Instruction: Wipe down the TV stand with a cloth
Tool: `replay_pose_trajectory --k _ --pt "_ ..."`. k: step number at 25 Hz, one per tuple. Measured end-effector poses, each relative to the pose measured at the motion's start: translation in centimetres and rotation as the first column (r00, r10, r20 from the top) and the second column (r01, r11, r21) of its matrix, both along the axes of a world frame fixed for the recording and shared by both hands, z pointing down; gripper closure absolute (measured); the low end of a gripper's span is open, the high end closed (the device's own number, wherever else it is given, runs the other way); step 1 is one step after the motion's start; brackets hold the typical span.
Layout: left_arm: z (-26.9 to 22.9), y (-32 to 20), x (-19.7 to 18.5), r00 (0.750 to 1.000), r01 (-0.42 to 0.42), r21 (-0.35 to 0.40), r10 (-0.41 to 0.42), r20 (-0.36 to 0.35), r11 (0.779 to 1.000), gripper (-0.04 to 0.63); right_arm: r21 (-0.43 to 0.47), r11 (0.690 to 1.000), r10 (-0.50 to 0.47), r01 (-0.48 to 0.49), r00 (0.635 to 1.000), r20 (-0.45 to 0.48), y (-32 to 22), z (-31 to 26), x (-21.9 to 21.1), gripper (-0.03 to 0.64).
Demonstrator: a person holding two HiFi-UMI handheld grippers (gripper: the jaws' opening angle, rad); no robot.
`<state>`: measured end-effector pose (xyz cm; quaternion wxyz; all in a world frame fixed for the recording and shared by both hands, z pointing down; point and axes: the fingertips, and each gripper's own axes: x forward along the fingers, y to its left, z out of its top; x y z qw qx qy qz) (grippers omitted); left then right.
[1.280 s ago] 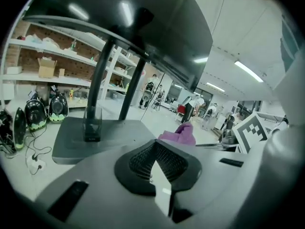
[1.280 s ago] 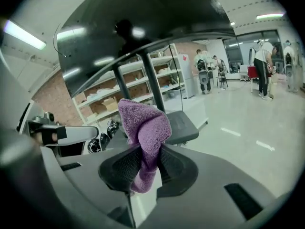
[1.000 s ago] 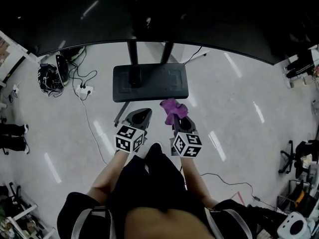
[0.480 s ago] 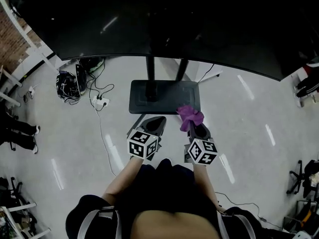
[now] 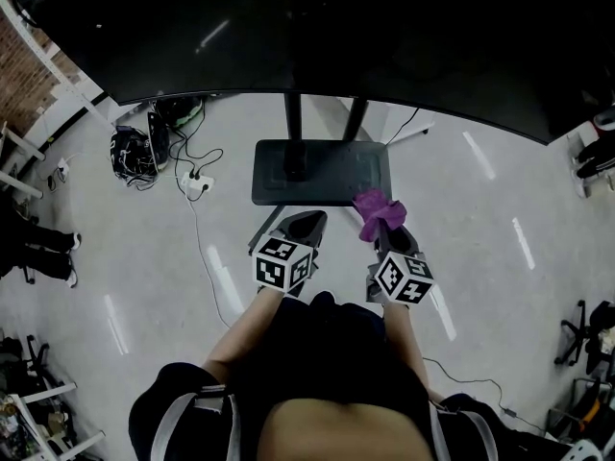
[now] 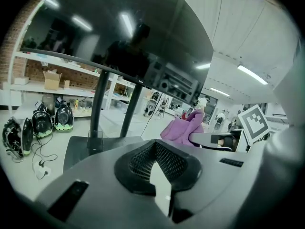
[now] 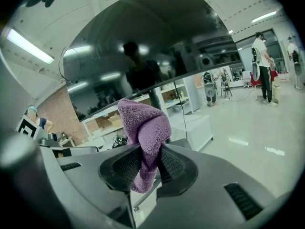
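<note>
The TV stand's dark flat base [image 5: 322, 173] lies on the pale floor, with two black poles [image 5: 293, 128] rising to the big dark screen [image 5: 317, 36]. My right gripper [image 5: 387, 227] is shut on a bunched purple cloth [image 5: 378, 211], which hangs just over the base's near right corner. The cloth [image 7: 143, 123] sticks up from between the right gripper's [image 7: 145, 151] pads. My left gripper [image 5: 303, 227] is shut and holds nothing, just short of the base's front edge. The left gripper view shows the left gripper [image 6: 156, 147], the base [image 6: 83, 147], the poles [image 6: 97, 104] and the cloth [image 6: 183, 128].
A power strip with cables [image 5: 192, 182] and dark bags [image 5: 130, 152] lie on the floor left of the base. White shelving [image 5: 58, 94] stands at far left. A white stand leg [image 5: 404, 133] runs behind the base. Chairs [image 5: 586, 334] are at far right.
The head view has shifted, and both grippers have come a little closer to the base. The purple cloth now overlaps the base's near right corner. Neither gripper's state has changed.
</note>
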<state>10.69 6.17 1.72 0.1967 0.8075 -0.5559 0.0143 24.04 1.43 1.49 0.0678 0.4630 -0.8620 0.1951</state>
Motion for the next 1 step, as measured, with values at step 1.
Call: replay_pose_trajectory --k 1 --pt "-0.04 -0.29 0.01 1.000 -0.002 0.000 0.002 0.000 1.000 0.589 -0.002 1.000 0.001 -0.001 1.000 0.001 -0.17 0.00 0.06 0.517"
